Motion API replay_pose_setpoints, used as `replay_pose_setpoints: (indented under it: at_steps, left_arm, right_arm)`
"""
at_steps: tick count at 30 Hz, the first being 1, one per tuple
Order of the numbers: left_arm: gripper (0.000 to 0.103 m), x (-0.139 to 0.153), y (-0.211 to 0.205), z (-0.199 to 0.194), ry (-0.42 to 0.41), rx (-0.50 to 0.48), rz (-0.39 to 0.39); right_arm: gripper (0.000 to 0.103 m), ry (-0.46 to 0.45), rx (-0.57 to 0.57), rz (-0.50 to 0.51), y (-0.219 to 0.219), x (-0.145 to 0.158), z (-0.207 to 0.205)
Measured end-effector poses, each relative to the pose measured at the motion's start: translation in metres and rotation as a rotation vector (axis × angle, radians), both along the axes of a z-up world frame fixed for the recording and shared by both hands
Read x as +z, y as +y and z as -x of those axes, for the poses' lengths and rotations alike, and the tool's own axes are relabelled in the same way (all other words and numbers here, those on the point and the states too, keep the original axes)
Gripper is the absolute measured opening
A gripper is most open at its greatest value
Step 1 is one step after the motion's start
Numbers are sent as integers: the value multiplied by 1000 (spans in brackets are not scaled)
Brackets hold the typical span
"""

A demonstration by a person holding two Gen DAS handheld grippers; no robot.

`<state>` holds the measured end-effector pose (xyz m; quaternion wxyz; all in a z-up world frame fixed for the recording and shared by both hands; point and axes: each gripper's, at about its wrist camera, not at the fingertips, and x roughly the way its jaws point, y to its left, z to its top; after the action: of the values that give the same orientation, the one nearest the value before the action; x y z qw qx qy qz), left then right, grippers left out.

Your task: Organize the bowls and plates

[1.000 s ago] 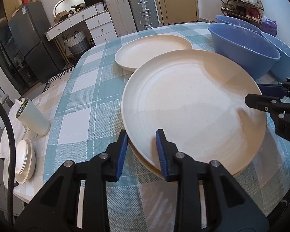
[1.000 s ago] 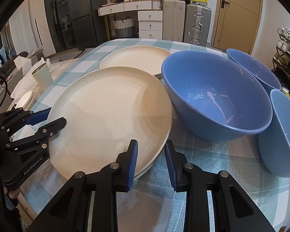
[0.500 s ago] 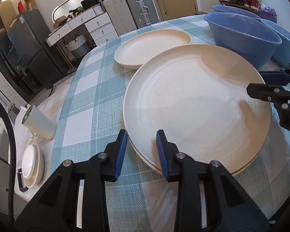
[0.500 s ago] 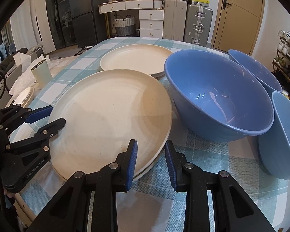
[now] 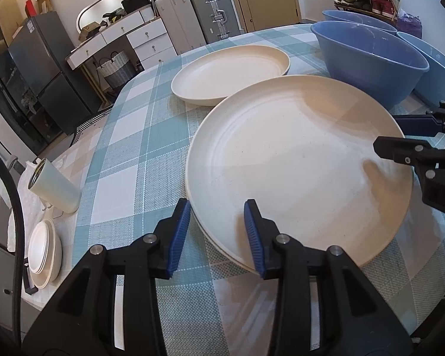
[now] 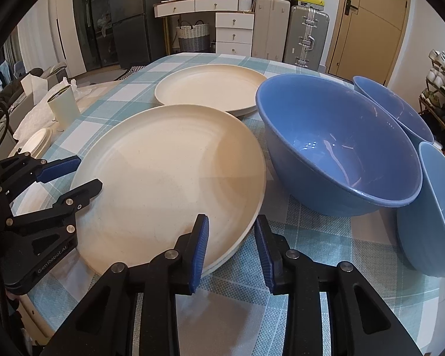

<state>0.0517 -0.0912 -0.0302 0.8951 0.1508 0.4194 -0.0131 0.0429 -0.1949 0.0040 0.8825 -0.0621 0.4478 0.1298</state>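
A large cream plate [image 5: 296, 166] lies on top of another cream plate on the checked tablecloth; it also shows in the right wrist view [image 6: 169, 178]. A second cream plate stack [image 5: 231, 71] sits behind it. My left gripper [image 5: 218, 234] is open, its jaws astride the near rim of the top plate. My right gripper [image 6: 231, 252] is open, astride the plate's right rim. Three blue bowls stand to the right: a big one [image 6: 338, 145], one behind it [image 6: 397, 106] and one at the right edge [image 6: 436, 213].
A pale cup [image 5: 55, 187] and small white dishes [image 5: 43, 249] stand on a side surface left of the table. The table's near edge lies just below both grippers. Fridge, drawers and suitcases stand at the back of the room.
Both grippers have stayed open around the plate's rim. The views have drawn back and risen slightly; the plate stack has not clearly moved.
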Motion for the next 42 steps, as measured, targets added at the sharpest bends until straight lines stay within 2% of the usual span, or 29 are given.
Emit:
replay_pose_setpoints:
  at_steps: [5,8,10,12,15,17,21,24,28,29,30,31,42]
  left_arm:
    - [34,3,8,-1,10,7,63]
    - [36,6,14,-1,17,12,107]
    - [42,10,17,0,11,16,129]
    - [56,16,18,3,-7,15,150]
    - [71,28,22,8,-38,9,194]
    - [74,36,25,12,-57,8,224]
    - [76,49,30,18,-84,24,242]
    - [77,60,33,25,-107,33,261]
    - [83,72,36,30,-130,39,288]
    - [88,75,36,32,-136,40,291]
    - [98,77,36,33,-141,42,292]
    - [100,80,36,35,-154,47,294]
    - [101,102,31,36,-208,48,325]
  right_arm:
    - [35,15,5,-24,-3,0,-1]
    - [43,4,12,-35,-3,5,1]
    - [50,-12,16,-48,-2,11,4]
    - [51,-23,20,-52,-1,17,6]
    - [57,-39,28,-64,1,26,10]
    - [64,-53,29,-76,0,31,14]
    - [84,-81,35,-103,-1,44,20]
    - [87,-110,32,-106,-3,54,24]
    - [97,-143,26,-114,-6,65,28]
    - [98,-153,27,-116,-6,68,29]
    - [99,-164,26,-117,-7,71,29]
    - [99,-174,24,-117,-7,73,29]
    - [101,-233,49,-113,-10,95,22]
